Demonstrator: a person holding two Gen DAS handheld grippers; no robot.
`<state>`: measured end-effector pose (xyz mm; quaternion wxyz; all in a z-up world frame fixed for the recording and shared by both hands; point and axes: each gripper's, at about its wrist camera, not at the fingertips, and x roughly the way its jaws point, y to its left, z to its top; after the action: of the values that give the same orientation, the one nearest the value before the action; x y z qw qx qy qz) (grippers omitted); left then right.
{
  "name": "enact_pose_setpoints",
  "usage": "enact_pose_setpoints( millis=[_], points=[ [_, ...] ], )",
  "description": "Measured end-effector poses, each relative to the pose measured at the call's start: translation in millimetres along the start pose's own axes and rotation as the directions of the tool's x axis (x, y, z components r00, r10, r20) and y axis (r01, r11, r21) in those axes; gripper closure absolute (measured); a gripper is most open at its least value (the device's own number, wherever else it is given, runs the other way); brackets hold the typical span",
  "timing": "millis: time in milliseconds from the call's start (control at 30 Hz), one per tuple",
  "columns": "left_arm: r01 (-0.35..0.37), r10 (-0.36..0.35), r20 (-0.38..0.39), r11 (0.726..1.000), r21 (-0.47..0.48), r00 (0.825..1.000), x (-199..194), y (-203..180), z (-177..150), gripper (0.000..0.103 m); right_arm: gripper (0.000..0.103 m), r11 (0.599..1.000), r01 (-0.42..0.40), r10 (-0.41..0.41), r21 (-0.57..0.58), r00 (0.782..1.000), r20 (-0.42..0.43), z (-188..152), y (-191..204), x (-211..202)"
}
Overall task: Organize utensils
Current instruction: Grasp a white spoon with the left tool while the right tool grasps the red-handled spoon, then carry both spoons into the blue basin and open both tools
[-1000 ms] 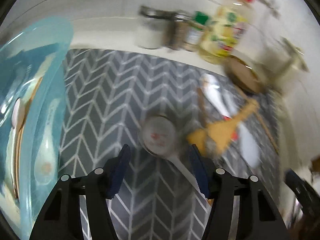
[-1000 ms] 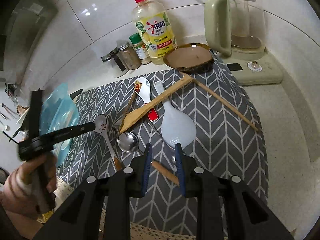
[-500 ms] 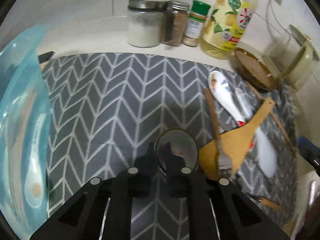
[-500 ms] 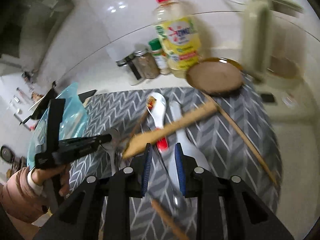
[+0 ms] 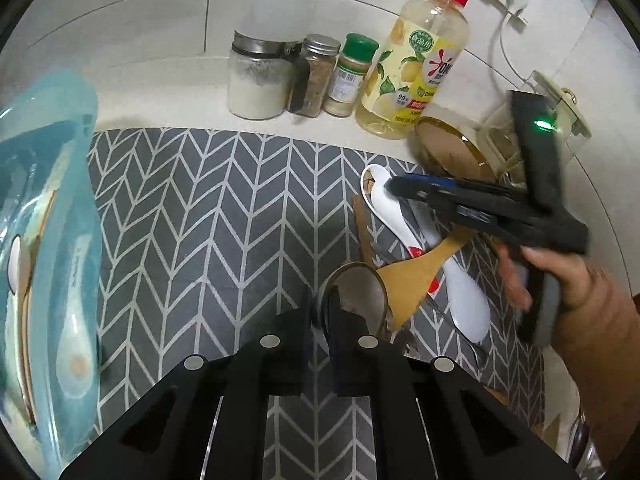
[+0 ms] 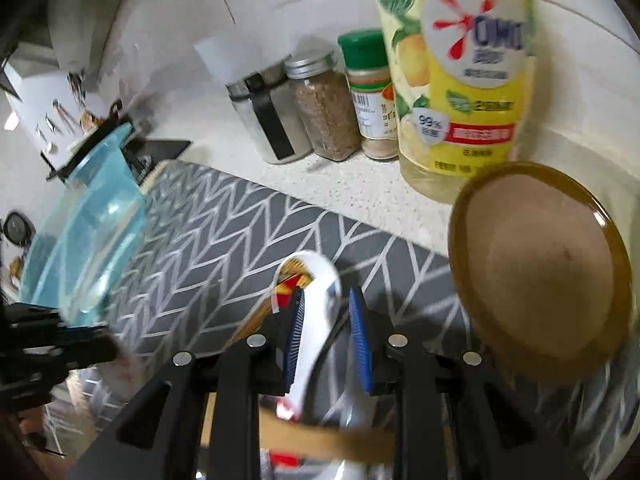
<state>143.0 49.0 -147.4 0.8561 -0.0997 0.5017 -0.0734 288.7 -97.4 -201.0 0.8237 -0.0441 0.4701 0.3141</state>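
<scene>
The left gripper (image 5: 320,312) was closed on the rim of a metal spoon (image 5: 358,292), its narrow jaws pinching the near edge of the bowl above the mat (image 5: 208,216). The spoon's bowl sat against the blade of a wooden spatula (image 5: 416,276), which lay on the mat's right part. Beside the spatula lay a white plastic scoop (image 5: 466,300), and a white ceramic spoon (image 5: 390,208) with a red mark on its handle ran back from under the spatula.

The right gripper (image 6: 326,338) hung low over that ceramic spoon (image 6: 316,312), jaws apart, with the blue pads on either side of the spoon's handle; whether the pads touched it could not be told through the blur. In the left wrist view the right gripper (image 5: 400,188) reached in from the right, held in the right hand (image 5: 560,276).

A blue bin (image 5: 52,240) stood at the mat's left edge, with a pale spoon (image 5: 74,336) lying inside. At the back of the table (image 5: 168,92), a salt jar (image 5: 256,76), two spice jars and a soap bottle (image 5: 420,64) stood in a row. A brown dish (image 6: 540,268) sat at the mat's far right corner, near the bottle.
</scene>
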Motion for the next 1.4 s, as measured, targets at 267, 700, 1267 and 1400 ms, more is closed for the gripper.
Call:
enact_pose_setpoints(
  millis=[267, 700, 1267, 1400],
  points=[
    [0.008, -0.008, 0.021, 1.0, 0.007, 1.0, -8, -6, 2, 0.095, 0.093, 0.991, -0.01, 0.01, -0.133, 1.0, 0.0, -4, 15, 10],
    [0.044, -0.055, 0.097, 0.993, 0.111, 0.994, -67, -8, 7, 0.095, 0.098, 0.995, -0.039, 0.009, 0.088, 0.947, 0.322, -26, 28, -90],
    [0.005, -0.042, 0.288, 0.992, 0.128, 0.957, -226, 96, 33, 0.095, 0.098, 0.982, -0.183, 0.151, 0.049, 0.913, 0.378, 32, 207, -128],
    [-0.086, 0.059, 0.231, 0.99, 0.107, 0.971, -220, 160, 36, 0.095, 0.098, 0.973, -0.2, 0.159, 0.113, 0.942, 0.295, 38, 255, -80]
  ],
)
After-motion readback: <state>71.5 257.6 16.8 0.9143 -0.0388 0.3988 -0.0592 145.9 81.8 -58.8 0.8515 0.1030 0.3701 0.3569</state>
